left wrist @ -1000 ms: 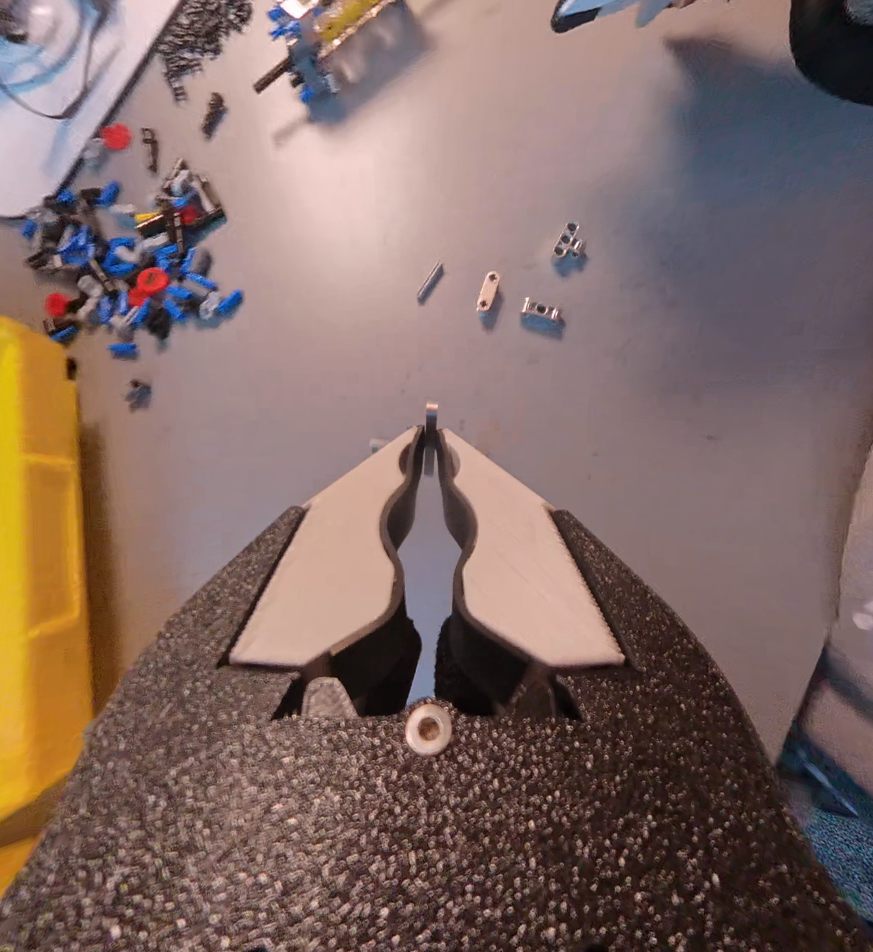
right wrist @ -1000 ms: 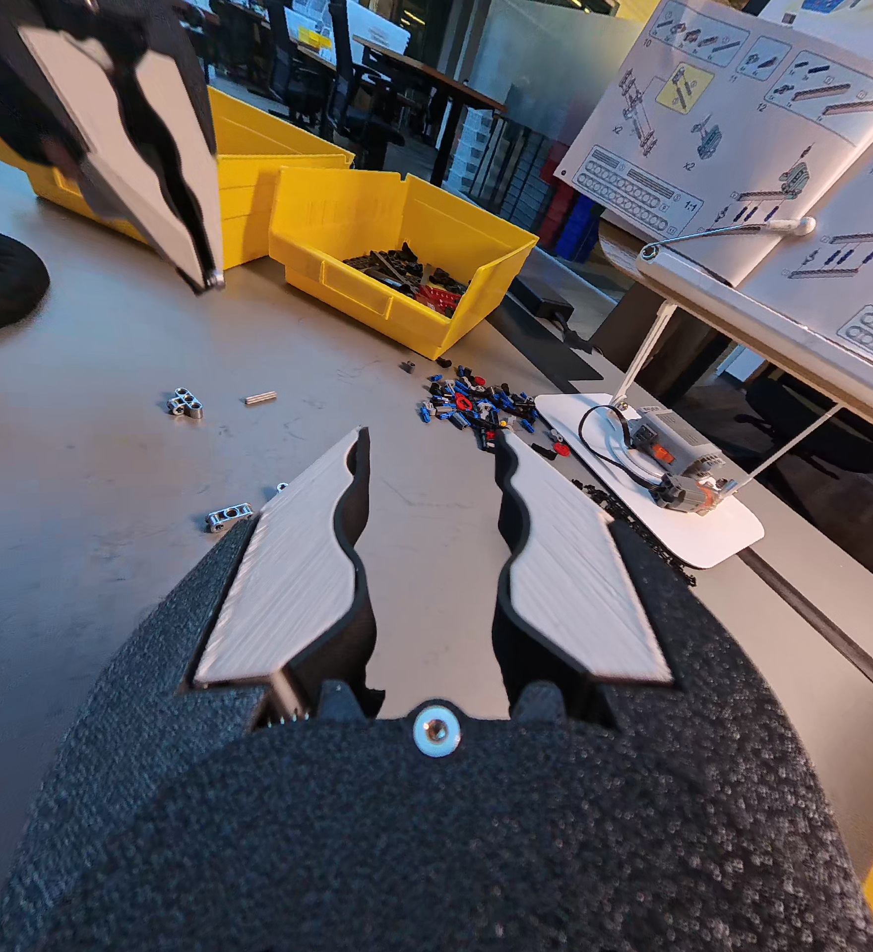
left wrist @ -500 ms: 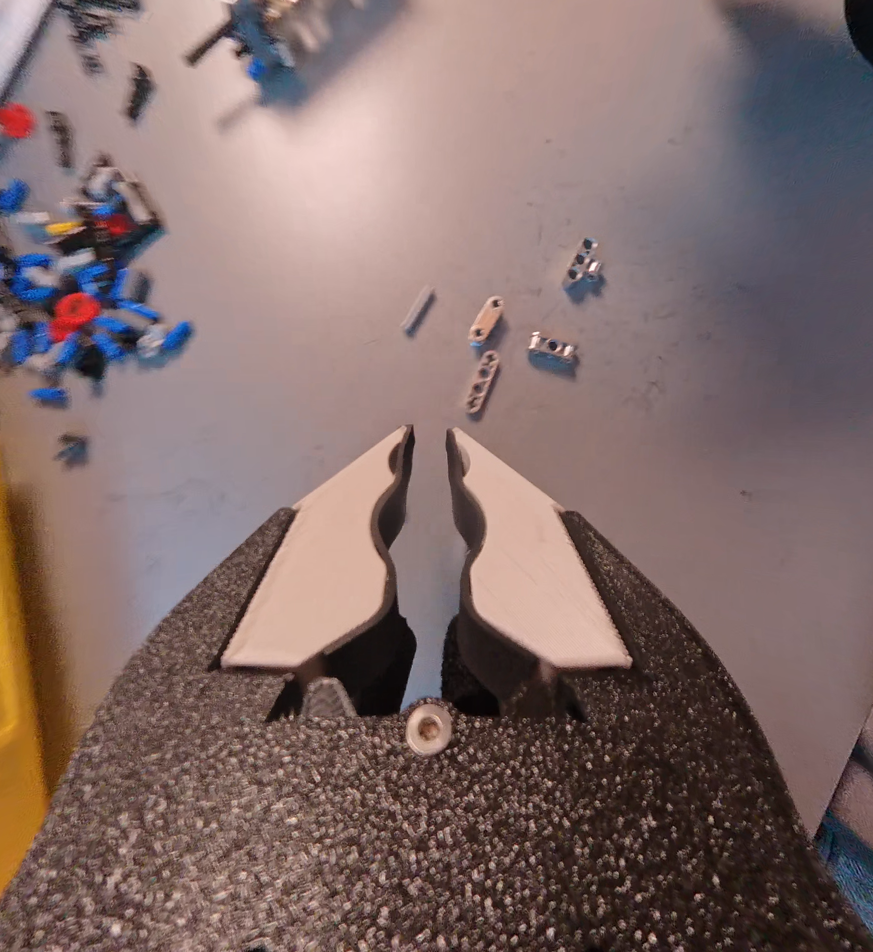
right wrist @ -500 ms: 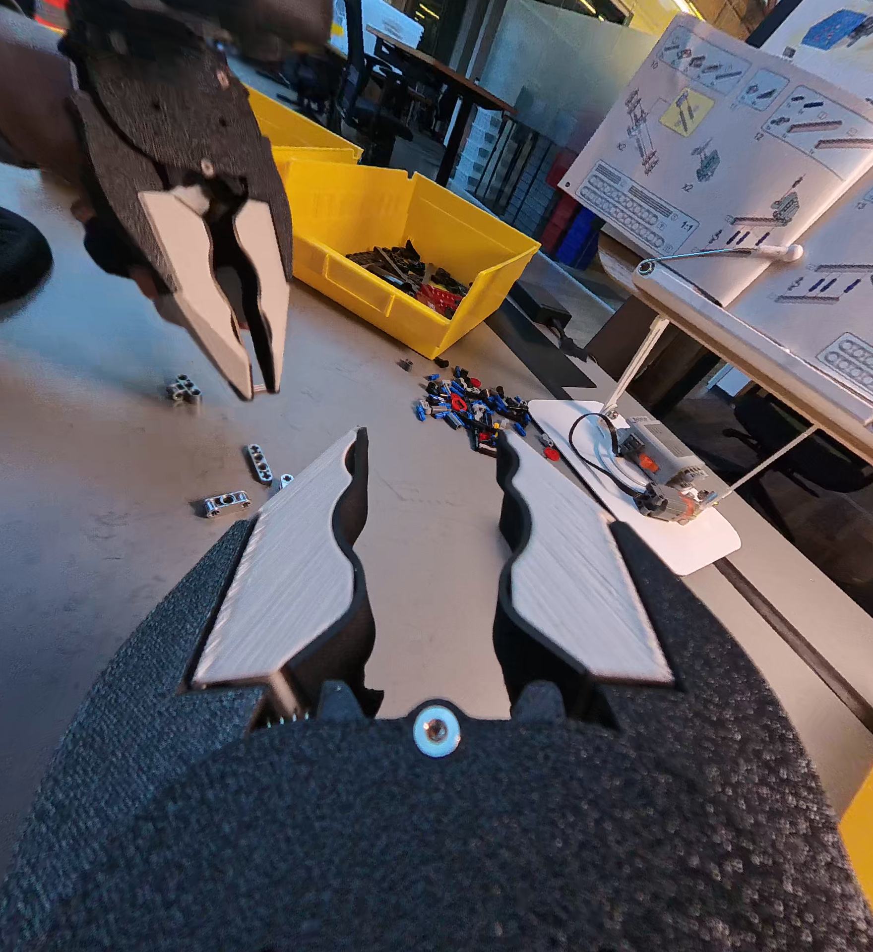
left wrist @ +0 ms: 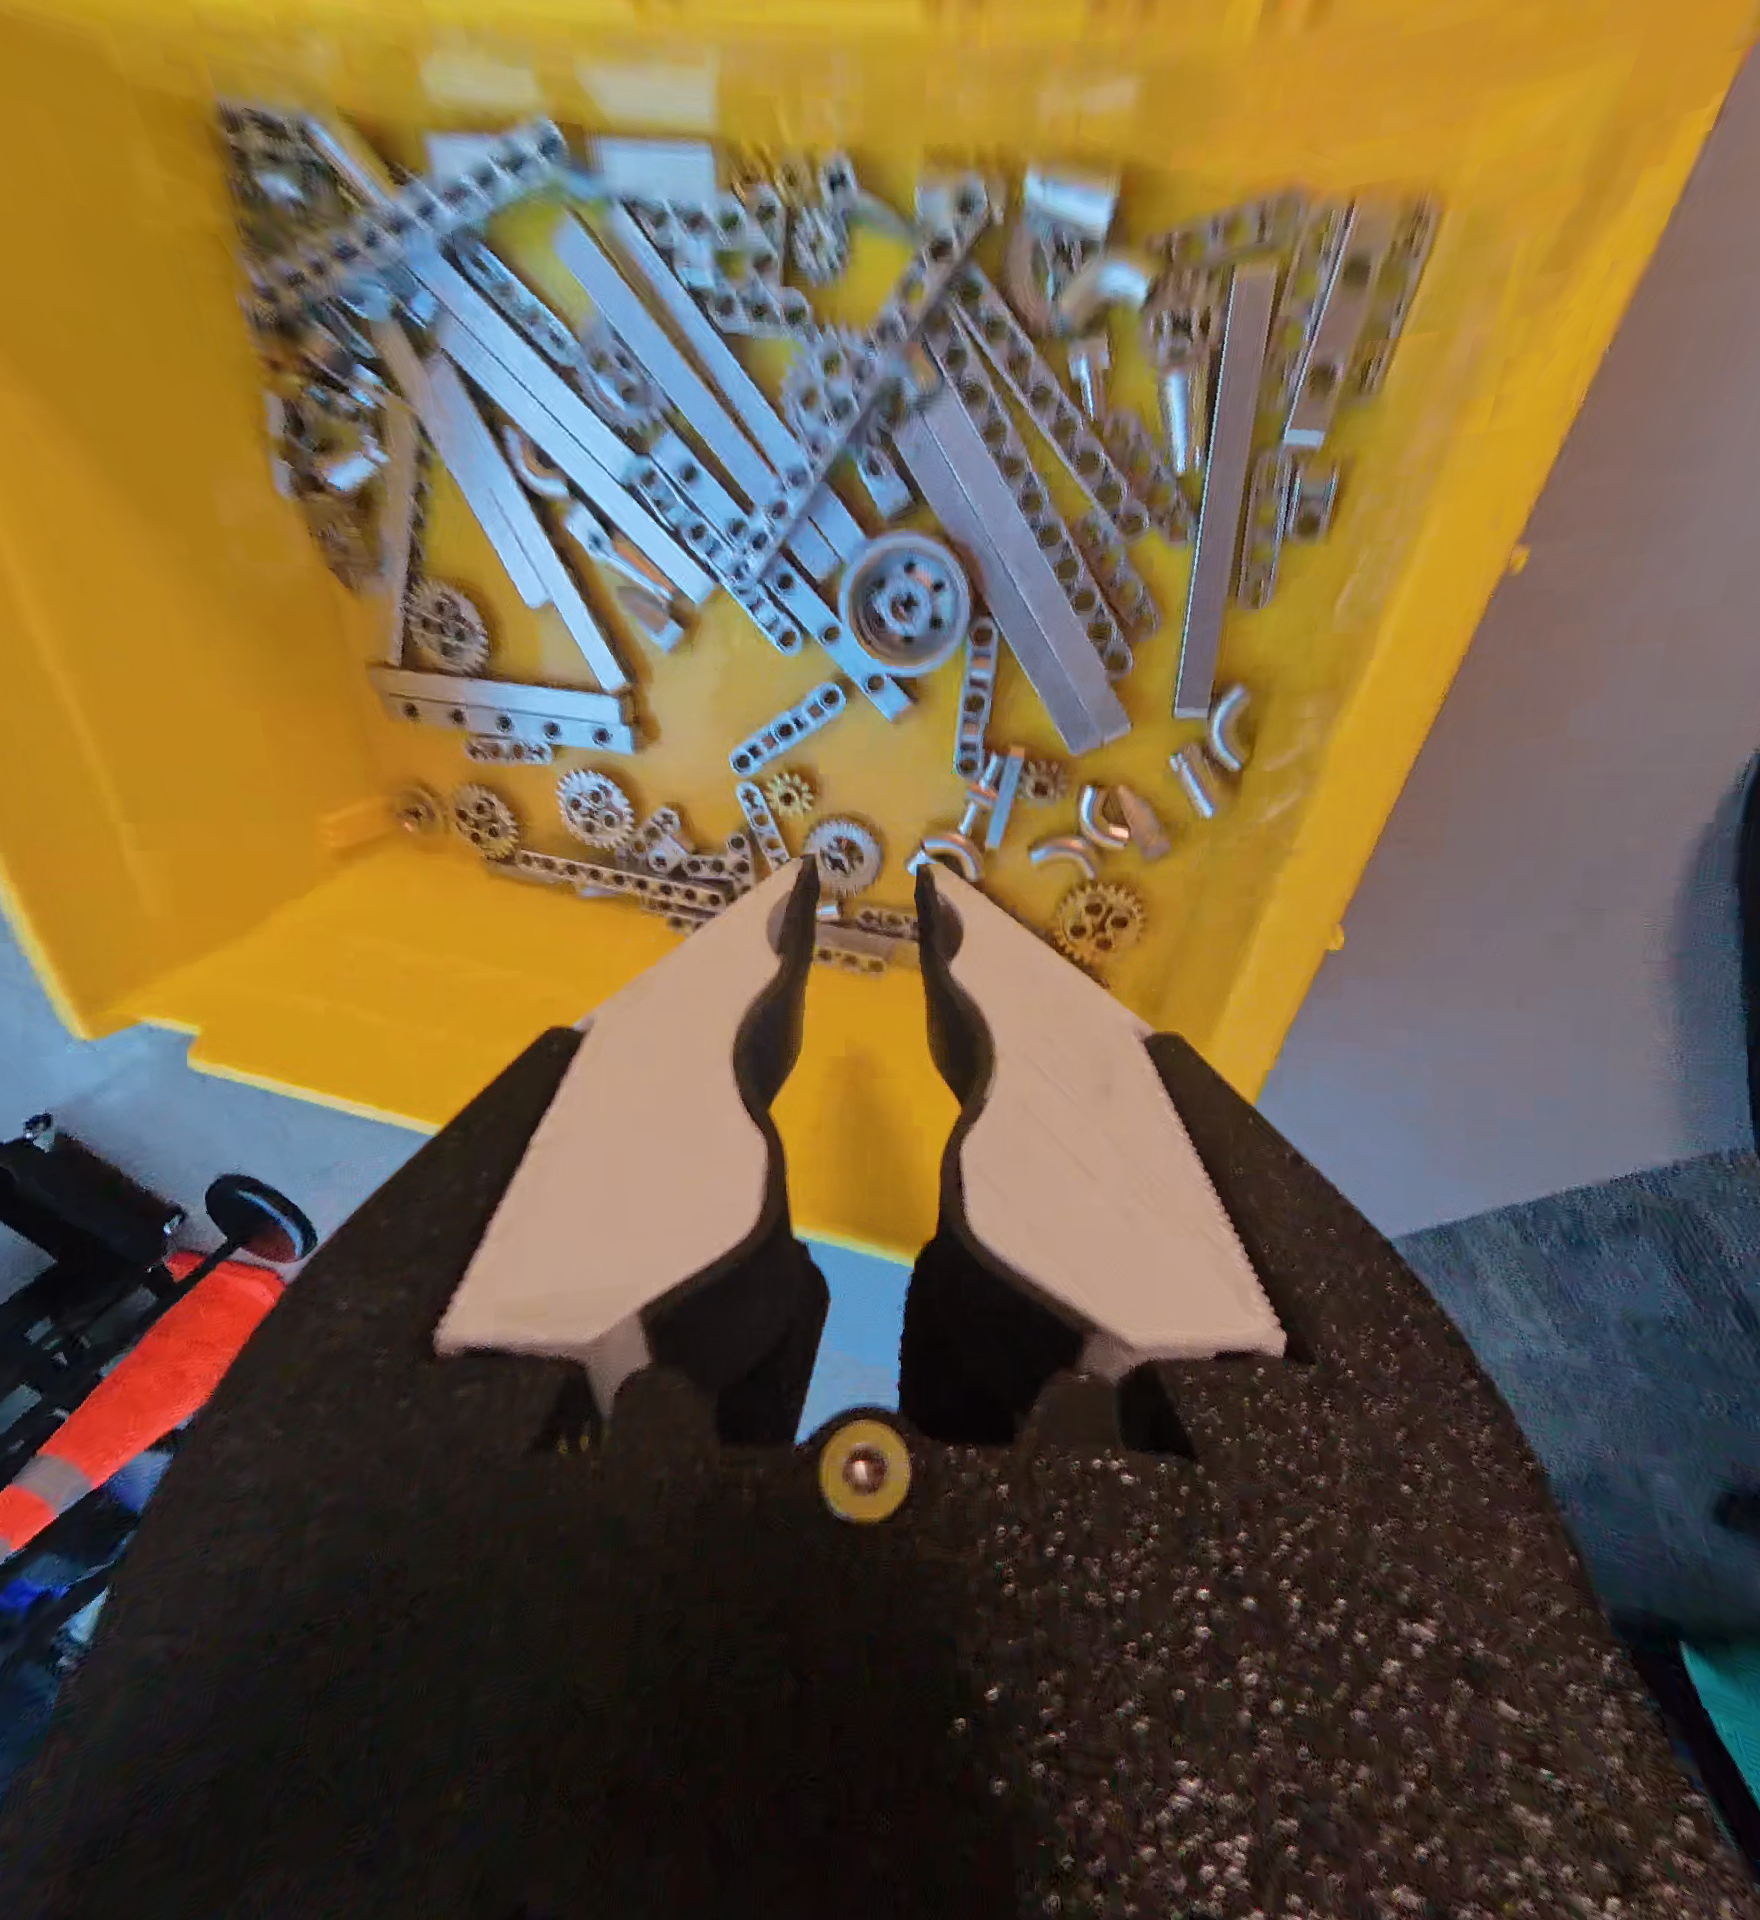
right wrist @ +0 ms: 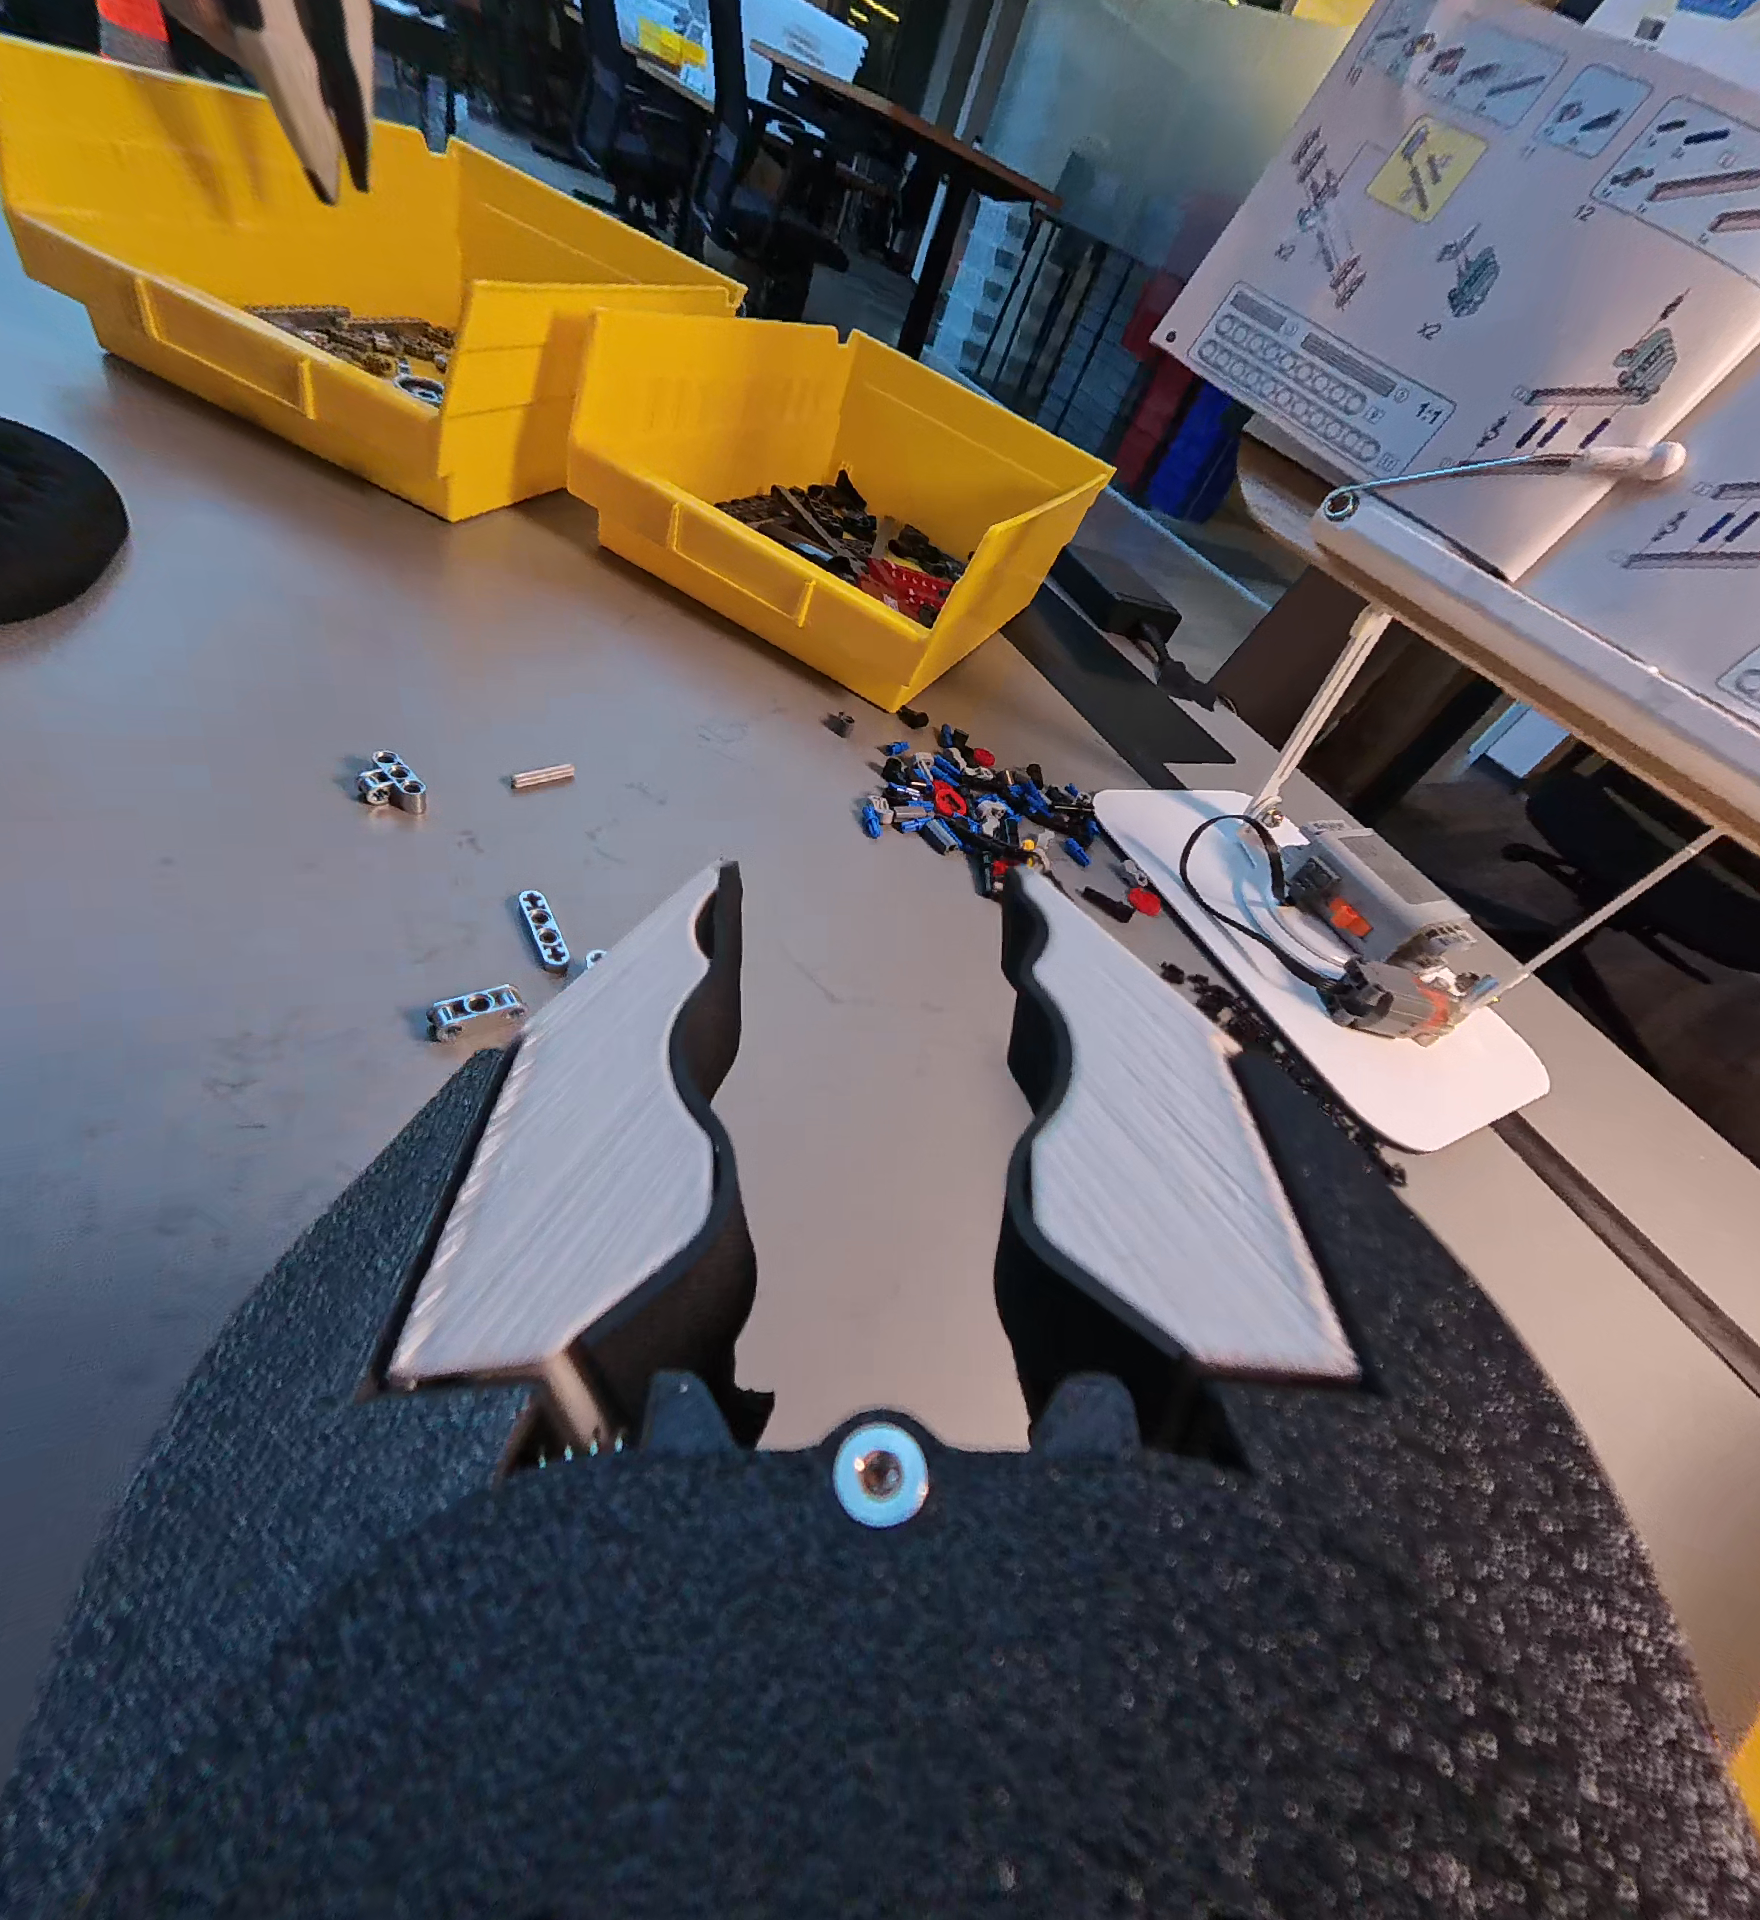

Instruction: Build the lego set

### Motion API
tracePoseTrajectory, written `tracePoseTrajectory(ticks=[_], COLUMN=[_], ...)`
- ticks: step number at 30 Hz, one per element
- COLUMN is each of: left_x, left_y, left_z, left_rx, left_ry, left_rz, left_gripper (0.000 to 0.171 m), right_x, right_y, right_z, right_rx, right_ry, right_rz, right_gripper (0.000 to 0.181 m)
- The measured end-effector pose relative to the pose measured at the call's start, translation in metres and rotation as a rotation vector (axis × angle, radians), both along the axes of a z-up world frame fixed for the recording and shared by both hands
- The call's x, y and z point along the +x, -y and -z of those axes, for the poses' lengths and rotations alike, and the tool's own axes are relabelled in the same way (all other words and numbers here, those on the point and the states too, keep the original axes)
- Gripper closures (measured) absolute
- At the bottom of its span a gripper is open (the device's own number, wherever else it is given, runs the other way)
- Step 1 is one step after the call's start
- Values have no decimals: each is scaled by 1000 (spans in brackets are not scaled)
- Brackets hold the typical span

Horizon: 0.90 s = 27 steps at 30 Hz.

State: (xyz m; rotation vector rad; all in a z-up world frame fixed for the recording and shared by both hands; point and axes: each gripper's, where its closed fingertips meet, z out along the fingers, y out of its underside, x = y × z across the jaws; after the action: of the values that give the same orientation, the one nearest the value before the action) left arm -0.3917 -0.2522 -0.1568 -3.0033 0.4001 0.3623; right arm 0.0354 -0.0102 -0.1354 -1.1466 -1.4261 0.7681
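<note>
My left gripper (left wrist: 860, 883) is open and empty. It hovers over a yellow bin (left wrist: 128, 520) that holds grey beams (left wrist: 1011, 561), a wheel hub (left wrist: 902, 603) and gears (left wrist: 845, 852). The right wrist view shows it blurred (right wrist: 336, 192) above the far bin (right wrist: 232, 322). My right gripper (right wrist: 871, 883) is open and empty, low over the grey table. To its left lie a flat three-hole beam (right wrist: 541, 928), a short connector (right wrist: 476, 1010), a small grey cluster (right wrist: 393, 781) and a pin (right wrist: 541, 776).
A second yellow bin (right wrist: 834, 520) holds dark and red parts. A pile of blue, black and red pins (right wrist: 969, 805) lies ahead. A white plate with a wired motor (right wrist: 1375, 914) and a booklet on a stand (right wrist: 1478, 260) are at the right. A black round pad (right wrist: 3, 509) sits at the left.
My left gripper opened and let go of a small grey beam onto the table, then swung away to above the yellow bin of grey parts. The right gripper has barely moved.
</note>
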Motion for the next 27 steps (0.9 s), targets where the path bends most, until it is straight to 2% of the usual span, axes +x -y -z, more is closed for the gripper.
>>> tracePoseTrajectory(ticks=[5, 12, 17, 19, 27], left_x=[7, -4, 4, 10, 15], left_y=[21, 34, 34, 33, 25], left_z=[39, 66, 72, 72, 75], left_rx=[-165, -321, -325, -318, -272], left_ry=[62, 30, 106, 136, 128], left_rz=[78, 132, 130, 127, 108], left_gripper=[154, 154, 156, 163, 163], right_x=[-2, -3, -2, -2, -3], right_y=[-4, -6, -8, -8, -7], right_z=[10, 16, 16, 16, 17], right_rx=[-23, -35, -35, -37, -32], right_ry=[19, 34, 32, 32, 40], right_rz=[11, 21, 28, 28, 24], right_gripper=[133, 133, 134, 134, 134])
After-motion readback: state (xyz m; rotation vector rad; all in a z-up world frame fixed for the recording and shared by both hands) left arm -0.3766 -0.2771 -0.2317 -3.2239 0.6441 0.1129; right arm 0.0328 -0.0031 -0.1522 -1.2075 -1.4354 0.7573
